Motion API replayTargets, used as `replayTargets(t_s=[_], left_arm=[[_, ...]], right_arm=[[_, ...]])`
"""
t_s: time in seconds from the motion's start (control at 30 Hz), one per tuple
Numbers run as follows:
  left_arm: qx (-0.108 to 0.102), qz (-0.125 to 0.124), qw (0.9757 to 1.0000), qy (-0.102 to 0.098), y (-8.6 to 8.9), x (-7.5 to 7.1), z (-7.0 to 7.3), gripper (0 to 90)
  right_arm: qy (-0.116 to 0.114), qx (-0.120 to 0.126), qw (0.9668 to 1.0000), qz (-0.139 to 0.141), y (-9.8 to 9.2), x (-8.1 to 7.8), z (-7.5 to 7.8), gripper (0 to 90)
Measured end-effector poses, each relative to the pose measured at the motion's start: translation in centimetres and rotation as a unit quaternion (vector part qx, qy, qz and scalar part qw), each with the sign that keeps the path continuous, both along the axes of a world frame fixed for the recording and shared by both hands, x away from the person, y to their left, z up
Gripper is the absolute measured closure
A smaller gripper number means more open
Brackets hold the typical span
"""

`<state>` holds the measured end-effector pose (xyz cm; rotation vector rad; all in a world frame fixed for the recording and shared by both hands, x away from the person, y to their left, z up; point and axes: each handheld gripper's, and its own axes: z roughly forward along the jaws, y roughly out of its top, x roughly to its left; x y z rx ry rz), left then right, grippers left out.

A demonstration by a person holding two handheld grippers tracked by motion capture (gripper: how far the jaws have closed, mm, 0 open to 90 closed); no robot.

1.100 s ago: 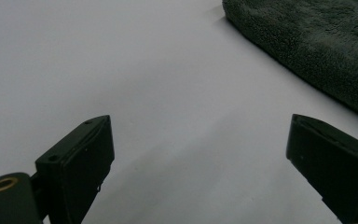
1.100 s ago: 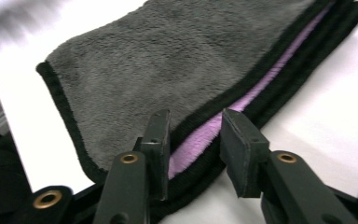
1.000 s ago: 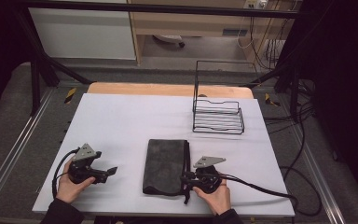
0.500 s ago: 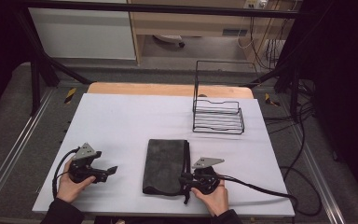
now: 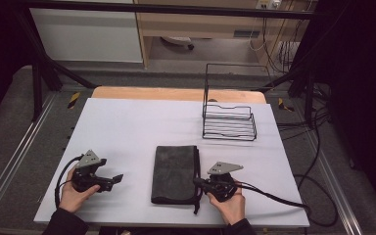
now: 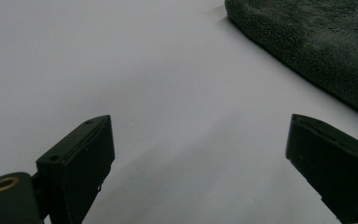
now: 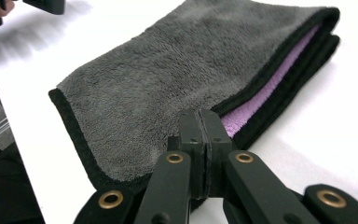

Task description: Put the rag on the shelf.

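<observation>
Lower centre of the high view: folded grey towel [image 5: 175, 173], purple inner layer. Right gripper [image 7: 200, 122] has just been closing, clamped on its edge. Left gripper [image 6: 198, 154] jaws apart, lower left.

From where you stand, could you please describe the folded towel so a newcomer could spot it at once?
On the white table, look at the near edge, between the two hand-held grippers. The folded towel lies flat there: dark grey plush with black trim and a purple inner layer, unlike the wire rack behind it.

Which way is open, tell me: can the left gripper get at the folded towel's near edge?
Probably yes: the left gripper stands open beside the towel, with bare table between them.
</observation>
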<state>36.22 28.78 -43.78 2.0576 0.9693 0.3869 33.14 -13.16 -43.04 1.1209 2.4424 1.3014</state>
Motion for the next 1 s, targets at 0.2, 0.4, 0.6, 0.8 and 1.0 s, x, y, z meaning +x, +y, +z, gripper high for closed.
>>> replayTargets(t_s=[0.2,0.4,0.6,0.8,1.0], left_arm=[[-0.002,-0.001,1.0000,0.001,-0.1,0.0,0.1,7.7],[-0.015,0.013,0.9998,0.002,-0.7,0.3,0.8,7.7],[-0.033,0.013,0.9993,0.008,-2.0,1.5,2.2,5.9],[-0.022,0.017,0.9996,0.011,-4.6,3.1,2.9,4.8],[-0.018,0.014,0.9996,0.018,-7.0,4.9,2.8,6.3]], right_arm=[[0.034,-0.017,0.9993,0.000,0.1,0.3,-1.4,85.6],[-0.015,-0.016,0.9997,0.010,-0.5,0.5,-0.6,62.1],[-0.045,-0.001,0.9990,-0.004,-1.4,2.1,0.3,37.2],[-0.049,-0.005,0.9987,-0.012,-2.2,3.8,0.4,18.3],[-0.038,-0.001,0.9989,-0.029,-3.1,4.5,-0.3,10.9]])
